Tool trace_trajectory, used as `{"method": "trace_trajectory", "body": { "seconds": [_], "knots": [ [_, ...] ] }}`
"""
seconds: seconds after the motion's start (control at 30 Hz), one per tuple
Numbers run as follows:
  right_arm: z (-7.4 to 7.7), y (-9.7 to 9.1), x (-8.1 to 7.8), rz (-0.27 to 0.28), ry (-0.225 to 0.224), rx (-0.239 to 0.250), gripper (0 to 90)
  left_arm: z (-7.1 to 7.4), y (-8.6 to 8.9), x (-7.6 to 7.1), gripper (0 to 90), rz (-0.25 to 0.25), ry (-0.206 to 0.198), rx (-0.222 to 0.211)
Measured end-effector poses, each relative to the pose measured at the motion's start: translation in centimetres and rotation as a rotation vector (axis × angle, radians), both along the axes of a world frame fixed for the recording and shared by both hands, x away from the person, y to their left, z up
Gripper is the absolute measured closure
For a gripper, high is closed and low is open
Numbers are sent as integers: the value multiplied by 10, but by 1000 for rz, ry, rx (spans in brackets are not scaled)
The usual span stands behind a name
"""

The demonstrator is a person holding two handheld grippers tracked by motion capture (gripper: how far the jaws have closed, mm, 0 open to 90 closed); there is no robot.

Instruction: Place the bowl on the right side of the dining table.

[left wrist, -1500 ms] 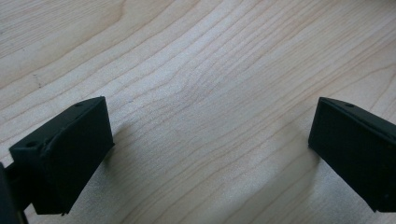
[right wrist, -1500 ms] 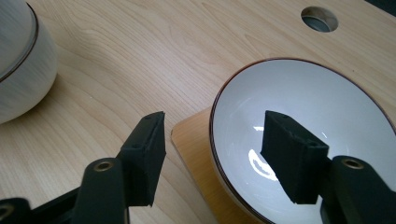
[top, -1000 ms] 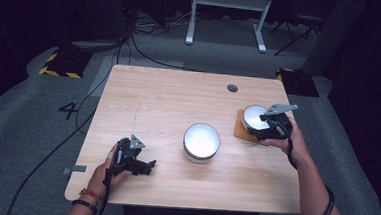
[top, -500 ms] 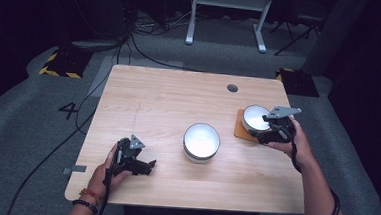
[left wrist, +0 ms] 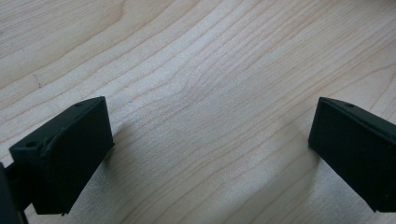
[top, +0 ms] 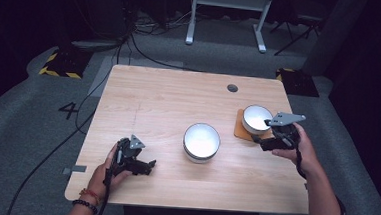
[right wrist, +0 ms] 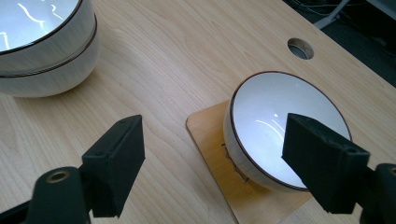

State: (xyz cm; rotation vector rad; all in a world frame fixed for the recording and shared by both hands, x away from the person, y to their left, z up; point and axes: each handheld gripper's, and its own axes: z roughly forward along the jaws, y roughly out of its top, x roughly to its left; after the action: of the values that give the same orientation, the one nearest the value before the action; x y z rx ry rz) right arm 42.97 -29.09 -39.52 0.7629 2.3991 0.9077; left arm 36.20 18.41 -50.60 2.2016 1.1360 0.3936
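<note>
Both released: left hand-held gripper (top: 147, 164) idle on bench (top: 169, 101), right hand-held gripper (right wrist: 212, 158) near small bowl (right wrist: 280, 128) on coaster (right wrist: 210, 128). Could nudge bowl off coaster if approaching crooked.

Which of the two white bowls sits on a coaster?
The smaller bowl by the right hand-held gripper sits on the wooden coaster; the larger central bowl rests directly on the table.

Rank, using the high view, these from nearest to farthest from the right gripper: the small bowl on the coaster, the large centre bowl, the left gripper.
1. Small bowl, beside the right gripper.
2. Large bowl, table centre.
3. Left gripper, near-left edge.
</note>
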Motion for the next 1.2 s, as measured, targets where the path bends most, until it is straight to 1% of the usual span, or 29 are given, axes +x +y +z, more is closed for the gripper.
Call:
{"method": "trace_trajectory", "body": {
  "seconds": [0.03, 0.07, 0.13, 0.23, 0.27, 0.3, 0.33, 0.37, 0.47, 0.53, 0.57, 0.6, 0.67, 0.7, 0.73, 0.77, 0.8, 0.83, 0.9, 0.97, 1.0, 1.03, 1.07, 1.1, 1.13, 1.17, 1.2],
  "knots": [
    [0, 0, 0, 0, 0, 0, 209, 0, 0, 0, 0, 0, 0, 0],
    [1, 0, -4, 2, -6, -5, 208, 0, 0, 0, 0, 2, 0, 0],
    [2, 0, -6, 5, -12, -4, 208, 0, 0, 0, 0, -1, 1, -1],
    [4, -1, -10, -2, -18, -13, 208, 0, 0, 0, 0, 1, -1, 1],
    [6, -3, -13, 0, -33, -6, 208, 0, 0, 0, 0, 2, -1, 3],
    [6, -2, -15, -3, -38, 11, 209, 0, 0, 0, 0, -2, 2, -3],
    [6, -3, -16, 2, -47, 6, 208, 0, 0, 0, 0, 2, -1, 2],
    [6, -3, -18, -8, -46, -2, 208, 0, 0, 0, 0, 2, -1, 3],
    [5, -3, -20, -4, -47, -4, 207, 0, 0, 0, 0, 2, -1, 3],
    [4, -4, -25, -2, -41, -17, 206, 0, 0, 0, 0, 2, -1, 3],
    [4, -4, -26, 2, -43, -4, 206, 0, 0, 0, 0, 2, -1, 3],
    [3, -5, -27, 6, -43, -3, 205, 0, 0, 0, 0, 2, -1, 3],
    [3, -6, -29, 5, -46, -14, 206, 0, 0, 0, 0, 2, 0, 3],
    [2, -6, -31, 4, -46, 0, 205, 0, 0, 0, 0, 2, 0, 3],
    [2, -6, -31, 10, -47, -8, 206, 0, 0, 0, 0, 2, -1, 3],
    [1, -6, -33, 0, -42, -8, 205, 0, 0, 0, 0, 2, -1, 3],
    [0, -7, -33, 11, -53, -32, 205, 0, 0, 0, 0, 1, 0, 2],
    [-1, -5, -35, 5, -43, -23, 202, 0, 0, 0, 0, 1, 0, 2],
    [-2, -6, -36, 6, -45, -33, 201, 0, 0, 0, 0, 1, -1, 3],
    [-4, -5, -39, -8, -32, -27, 201, 0, 0, 0, 0, 0, 0, 2],
    [-6, -6, -39, 4, -43, -35, 201, 0, 0, 0, 0, 1, -1, 3],
    [-7, -6, -39, 1, -42, -44, 201, 0, 0, 0, 0, 1, 0, 3],
    [-7, -6, -39, 1, -42, -44, 201, 0, 0, 0, 0, 1, 0, 3],
    [-9, -5, -40, -12, -33, -33, 200, 0, 0, 0, 0, 2, 0, 3],
    [-10, -6, -41, -18, -33, -37, 200, 0, 0, 0, 0, -1, -1, 3],
    [-12, -7, -41, -17, -37, -40, 200, 0, 0, 0, 1, -1, -1, 2],
    [-13, -7, -41, -15, -27, -31, 200, 0, 0, 0, 1, -3, 0, 0]
  ]
}}
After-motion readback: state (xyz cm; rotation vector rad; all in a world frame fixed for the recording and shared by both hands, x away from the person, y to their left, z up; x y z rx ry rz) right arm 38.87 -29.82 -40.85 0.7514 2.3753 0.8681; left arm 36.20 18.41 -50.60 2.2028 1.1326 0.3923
